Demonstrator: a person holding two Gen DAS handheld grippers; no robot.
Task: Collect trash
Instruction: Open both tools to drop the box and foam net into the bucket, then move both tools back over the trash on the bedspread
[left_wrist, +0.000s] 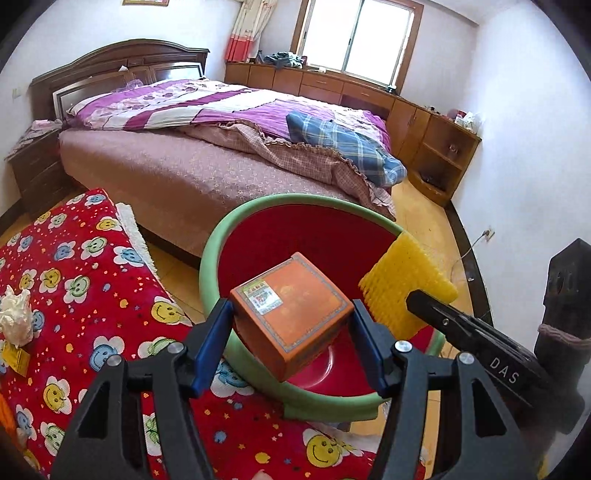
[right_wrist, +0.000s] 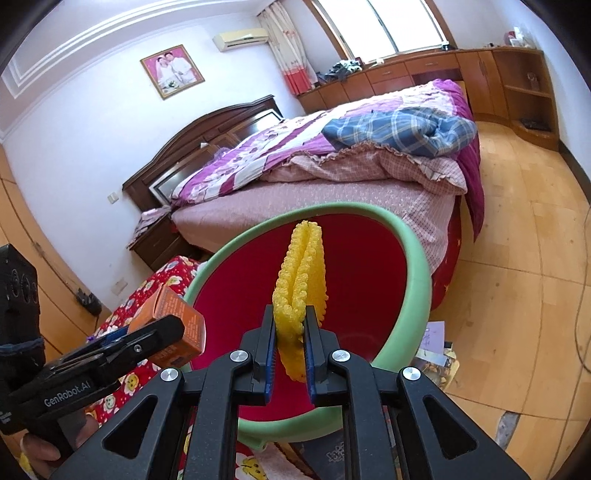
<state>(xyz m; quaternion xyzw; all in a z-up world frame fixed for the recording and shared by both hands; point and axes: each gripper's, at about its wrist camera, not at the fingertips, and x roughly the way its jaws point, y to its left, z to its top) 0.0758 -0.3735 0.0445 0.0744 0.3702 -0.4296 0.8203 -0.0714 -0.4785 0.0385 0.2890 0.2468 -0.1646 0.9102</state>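
Bin (left_wrist: 212, 240), round w/ green rim: left gripper (left_wrist: 291, 325) clamps boxy orange carton (left_wrist: 291, 314), right gripper (right_wrist: 290, 343) pinches bumpy yellow foam net (right_wrist: 301, 273).

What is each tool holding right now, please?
Left tool: closed on the orange box.
Right tool: closed on the yellow foam net.

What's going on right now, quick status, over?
Left gripper clamps orange box over red bin. Right gripper pinches yellow foam net over the bin. Nothing blocking.

The left hand-held gripper (left_wrist: 291, 325) clasps an orange box (left_wrist: 291, 314) over the red bin (left_wrist: 295, 229).
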